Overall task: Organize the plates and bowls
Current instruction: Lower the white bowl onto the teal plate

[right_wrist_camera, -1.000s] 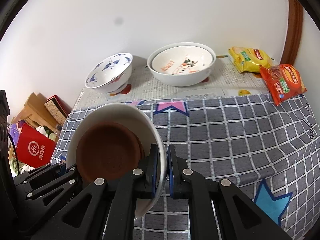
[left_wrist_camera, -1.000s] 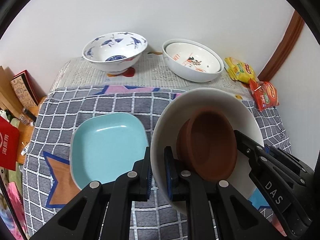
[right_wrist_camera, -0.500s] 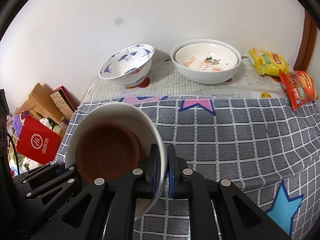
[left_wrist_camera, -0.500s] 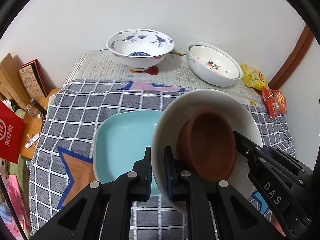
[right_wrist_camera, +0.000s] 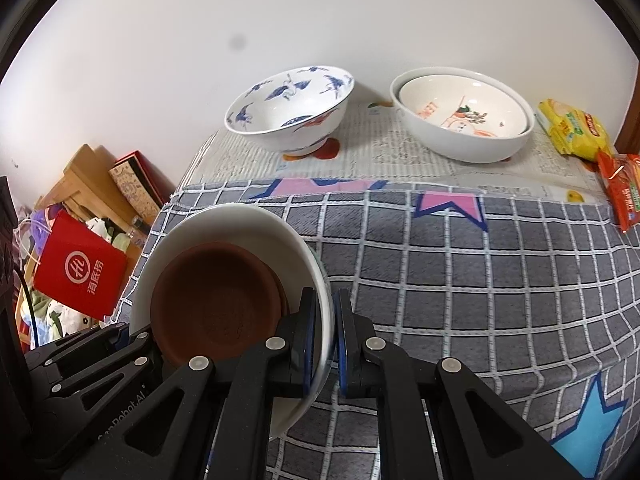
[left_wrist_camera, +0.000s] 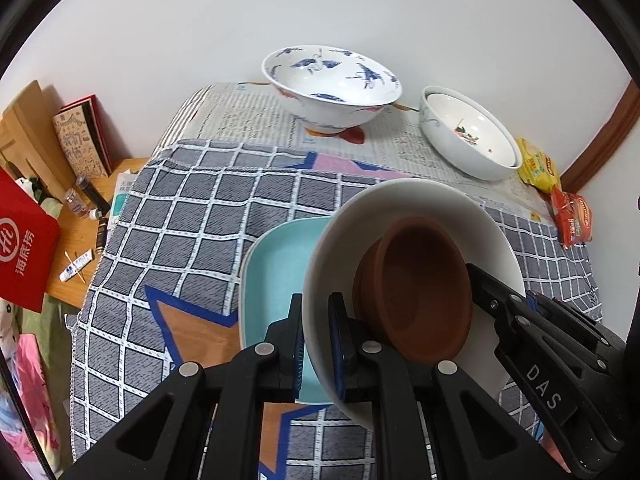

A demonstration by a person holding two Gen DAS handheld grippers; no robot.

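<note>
A white plate (left_wrist_camera: 412, 208) with a brown saucer (left_wrist_camera: 424, 284) on it is held between both grippers, above the right part of a light blue square plate (left_wrist_camera: 272, 272) on the checked cloth. My left gripper (left_wrist_camera: 316, 344) is shut on the white plate's left rim. My right gripper (right_wrist_camera: 330, 336) is shut on its right rim (right_wrist_camera: 316, 276); the saucer (right_wrist_camera: 216, 304) shows there too. A blue-and-white bowl (left_wrist_camera: 332, 84) and a white nested bowl pair (left_wrist_camera: 468, 136) stand at the back on newspaper.
Yellow (right_wrist_camera: 572, 128) and red (right_wrist_camera: 620, 192) snack packets lie at the back right by the wall. Left of the table, a lower wooden surface holds a red bag (left_wrist_camera: 24, 244), a book (left_wrist_camera: 76, 140) and small bottles. The table drops off at its left edge.
Both grippers have carried the white plate with the saucer leftward, so it now overlaps the blue plate. The back bowls have shifted right in both views.
</note>
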